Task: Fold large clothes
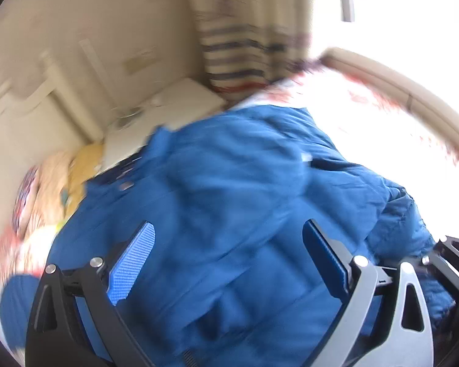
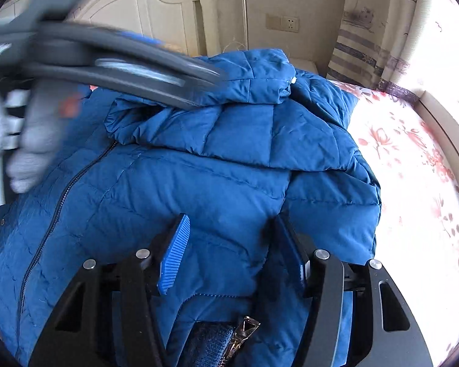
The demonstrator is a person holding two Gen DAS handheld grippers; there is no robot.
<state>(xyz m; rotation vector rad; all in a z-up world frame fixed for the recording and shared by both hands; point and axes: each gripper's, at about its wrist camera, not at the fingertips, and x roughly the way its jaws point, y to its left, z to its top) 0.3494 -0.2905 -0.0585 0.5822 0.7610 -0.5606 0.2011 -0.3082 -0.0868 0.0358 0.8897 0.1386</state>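
Observation:
A large blue quilted jacket lies bunched on the bed, its zipper running down the left side and its hood or collar folded on top. My right gripper hovers at the near hem. Its blue pads stand apart with jacket fabric lying between them, unpressed. My left gripper crosses the upper left as a blur, held by a gloved hand. In the blurred left wrist view, the left gripper is open above the jacket with nothing held between its pads.
The bed's floral sheet shows to the right of the jacket. A white headboard, a wall socket and a striped curtain stand behind. A white bedside table and yellow patterned bedding lie beyond the jacket.

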